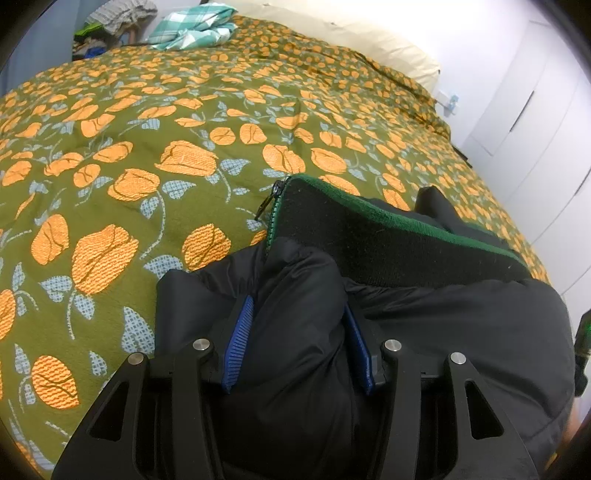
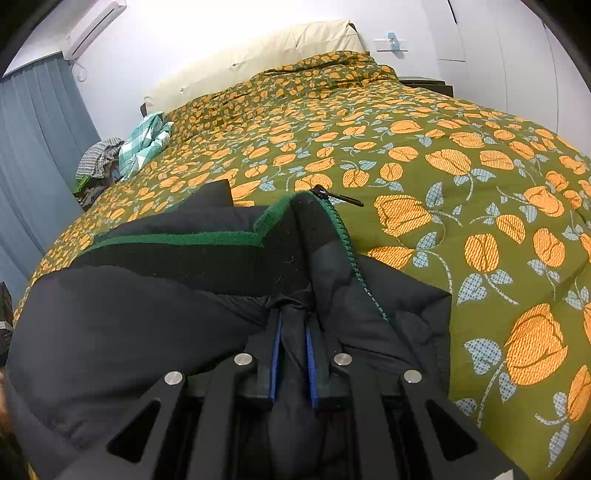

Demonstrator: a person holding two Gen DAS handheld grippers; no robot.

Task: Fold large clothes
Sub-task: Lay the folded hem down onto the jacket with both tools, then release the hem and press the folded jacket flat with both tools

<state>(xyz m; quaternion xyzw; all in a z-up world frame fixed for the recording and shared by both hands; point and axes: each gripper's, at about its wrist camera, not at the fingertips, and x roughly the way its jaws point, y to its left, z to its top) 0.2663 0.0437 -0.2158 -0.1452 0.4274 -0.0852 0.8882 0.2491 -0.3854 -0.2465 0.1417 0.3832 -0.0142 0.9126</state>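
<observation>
Black puffy jacket (image 1: 443, 325) lies on the flowered bedspread (image 1: 147, 155), collar (image 1: 388, 236) just ahead of both grippers. Left gripper (image 1: 299, 325) half-wide, pads clamped on a thick fold of jacket. Right gripper (image 2: 293, 343) pinched narrow on a thin fold by the zipper (image 2: 354, 266).

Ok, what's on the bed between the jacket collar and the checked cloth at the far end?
Nothing: in both wrist views only bare floral bedspread lies between the jacket and the checked cloth.

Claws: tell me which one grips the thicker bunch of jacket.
The left claw: its jaws stand wide around a fat fold of black jacket; the right claw pinches thin fabric.
</observation>
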